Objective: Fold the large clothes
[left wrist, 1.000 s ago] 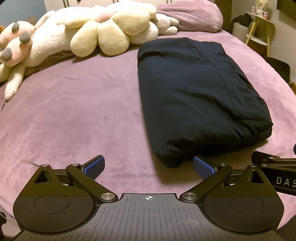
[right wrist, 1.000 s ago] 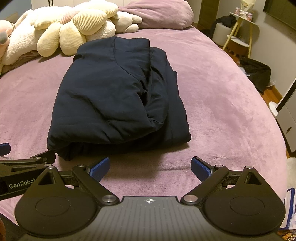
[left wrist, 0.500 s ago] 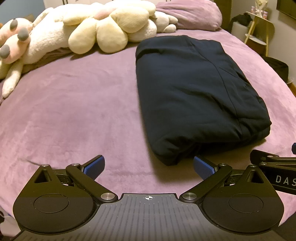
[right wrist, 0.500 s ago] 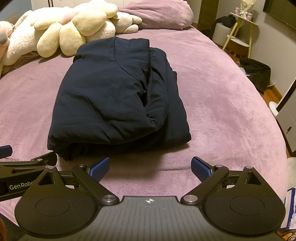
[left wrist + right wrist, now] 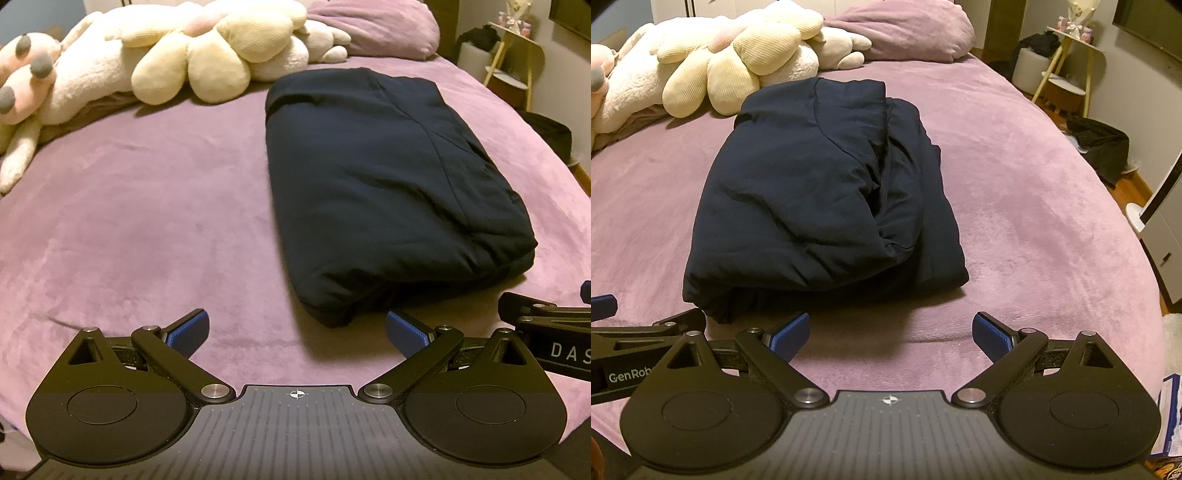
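lying folded into a thick dark bundle, the jacket on the purple blanket, just ahead of both sets of jaws and touching neither. hovering low at the near edge, the left gripper with jaws spread wide and nothing between them, the bundle's near left corner sitting just beyond its right fingertip. hovering alongside, the right gripper, jaws equally wide and empty, the near edge straight ahead and slightly left of its gap.

judging the fold as nearly done, perhaps needing one more halving or only a tidy. risking, from here: pinching only the top layer at the near edge and peeling the bundle open, since the puffy layers are gaping on the side facing the right jaws. snagging the soft blanket along with the cloth if dipping too low. sliding the slippery-looking fabric out of a shallow grip. pushing the bundle toward the stuffed toys far ahead of the jaws.
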Available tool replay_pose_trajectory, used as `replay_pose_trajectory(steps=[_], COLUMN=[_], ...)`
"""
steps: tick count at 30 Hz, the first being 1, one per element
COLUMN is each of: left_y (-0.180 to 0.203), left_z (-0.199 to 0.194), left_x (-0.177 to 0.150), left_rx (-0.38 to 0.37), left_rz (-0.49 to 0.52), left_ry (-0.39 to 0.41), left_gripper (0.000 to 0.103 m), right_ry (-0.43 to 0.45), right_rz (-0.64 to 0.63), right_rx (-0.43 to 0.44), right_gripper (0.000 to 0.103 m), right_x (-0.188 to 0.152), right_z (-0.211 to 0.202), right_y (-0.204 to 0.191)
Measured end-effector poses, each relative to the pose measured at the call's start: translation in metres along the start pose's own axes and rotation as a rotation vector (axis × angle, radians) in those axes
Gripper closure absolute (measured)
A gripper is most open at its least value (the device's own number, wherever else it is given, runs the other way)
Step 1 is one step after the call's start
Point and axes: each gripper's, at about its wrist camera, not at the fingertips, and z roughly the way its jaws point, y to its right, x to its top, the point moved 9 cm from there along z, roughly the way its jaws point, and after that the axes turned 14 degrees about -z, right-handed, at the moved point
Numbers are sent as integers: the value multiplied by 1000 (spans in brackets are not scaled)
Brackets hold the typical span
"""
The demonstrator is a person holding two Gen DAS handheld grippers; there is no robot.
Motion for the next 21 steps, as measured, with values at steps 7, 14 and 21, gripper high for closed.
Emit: replay_pose_trajectory(steps=[7,14,21], left_y=[1,3,3], left_z=[-4,-5,-2], left_x=[0,1,1], left_rx=[-15,-12,-13], left_rz=[4,15,16], left_ry=[31,23,9], left_gripper=[0,0,0], right_ry=[3,7,9], right_rz=[3,9,14], right_rx=[-5,-14,-16], right_gripper=[8,8,8], right_x=[2,4,4], right_z=[-1,-3,-2], right_y=[1,1,2])
